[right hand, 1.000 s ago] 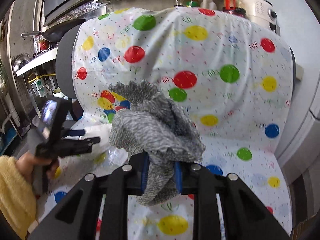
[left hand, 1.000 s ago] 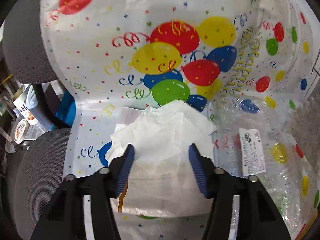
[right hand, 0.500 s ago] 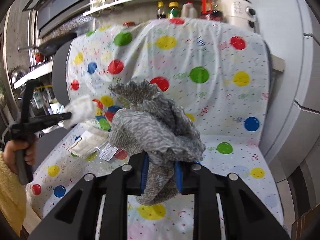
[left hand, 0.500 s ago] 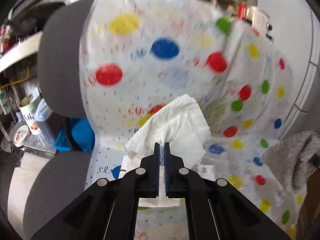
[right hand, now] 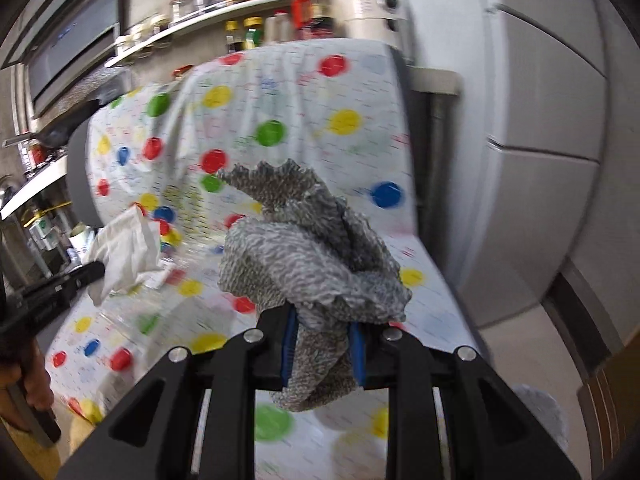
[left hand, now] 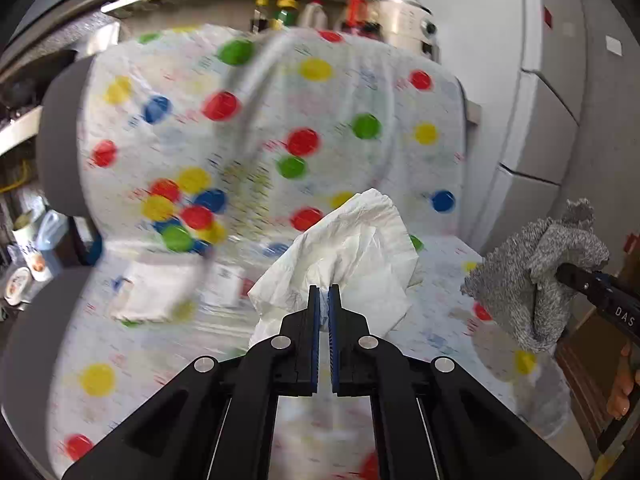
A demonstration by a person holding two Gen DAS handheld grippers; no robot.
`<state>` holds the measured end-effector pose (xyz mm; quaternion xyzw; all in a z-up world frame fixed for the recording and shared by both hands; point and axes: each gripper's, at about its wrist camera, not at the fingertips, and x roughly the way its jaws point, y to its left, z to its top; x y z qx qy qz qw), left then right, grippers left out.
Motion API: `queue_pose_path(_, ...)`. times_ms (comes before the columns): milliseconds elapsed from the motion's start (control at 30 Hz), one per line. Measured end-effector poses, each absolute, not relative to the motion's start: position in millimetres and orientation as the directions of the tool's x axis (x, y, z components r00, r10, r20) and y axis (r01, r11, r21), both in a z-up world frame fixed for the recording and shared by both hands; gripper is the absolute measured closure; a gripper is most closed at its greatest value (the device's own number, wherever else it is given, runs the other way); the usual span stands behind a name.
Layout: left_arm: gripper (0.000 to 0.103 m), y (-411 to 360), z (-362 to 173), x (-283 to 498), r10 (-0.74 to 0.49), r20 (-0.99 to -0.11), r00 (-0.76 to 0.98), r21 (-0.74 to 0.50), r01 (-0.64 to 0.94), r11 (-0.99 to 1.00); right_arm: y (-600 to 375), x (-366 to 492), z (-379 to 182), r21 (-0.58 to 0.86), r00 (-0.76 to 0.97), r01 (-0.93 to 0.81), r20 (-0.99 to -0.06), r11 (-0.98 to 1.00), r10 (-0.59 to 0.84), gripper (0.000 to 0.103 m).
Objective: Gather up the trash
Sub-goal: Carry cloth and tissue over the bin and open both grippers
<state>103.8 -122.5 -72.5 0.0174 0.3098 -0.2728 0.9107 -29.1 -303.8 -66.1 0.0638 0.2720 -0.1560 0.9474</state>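
- Trash in two pieces is up off the seat: a crumpled white tissue (left hand: 352,248) and a wadded grey cloth (right hand: 308,256), each pinched in its own tool.
- In the left wrist view, the left gripper (left hand: 324,292) has its blue pads drawn almost together, with a fold of the tissue caught in the thin slot; the paper billows from the tips toward 12 o'clock.
- From the right wrist view that same tissue (right hand: 124,244) hangs at 9 o'clock, clear above the balloon-print sheet (right hand: 280,92).
- The right gripper (right hand: 322,344) is closed partway on the grey cloth, the pads pressing both flanks of the bundle (a tail of it droops below the fingers, toward 6 o'clock).
- Seen from the left wrist, the cloth (left hand: 536,280) sits at 3 o'clock, well apart from the tissue, with the person's hand (left hand: 622,384) on the handle below it.
- The sheet covers the back and seat of a grey chair (left hand: 60,140); on the seat, at 9 o'clock of the left tips, lies a pale flat wrapper (left hand: 152,292), too blurred to read.
- A shelf of bottles (right hand: 240,36) runs along 12 o'clock behind the chair, and a pale cabinet front (right hand: 540,120) fills 2 o'clock.
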Motion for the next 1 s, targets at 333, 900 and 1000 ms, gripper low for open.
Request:
queue_pose_path(333, 0.099, -242.7, -103.7, 34.0, -0.652, -0.599, 0.465, -0.167, 0.724, 0.669, -370.8, -131.2, -91.4, 0.054, 0.713, 0.535, -0.563, 0.843, -0.417, 0.081)
queue_pose_path(900, 0.098, -393.1, -148.0, -64.9, -0.733, -0.657, 0.175, -0.187, 0.904, 0.384, -462.1, -254.9, -161.4, 0.085, 0.488, 0.794, -0.679, 0.601, -0.548, 0.079)
queue_pose_path(1000, 0.098, -417.5, -159.8, -73.5, -0.717, -0.683, 0.142, -0.184, 0.916, 0.357, -481.1, -249.4, -177.6, 0.095, 0.467, 0.807, -0.707, 0.583, -0.531, 0.078)
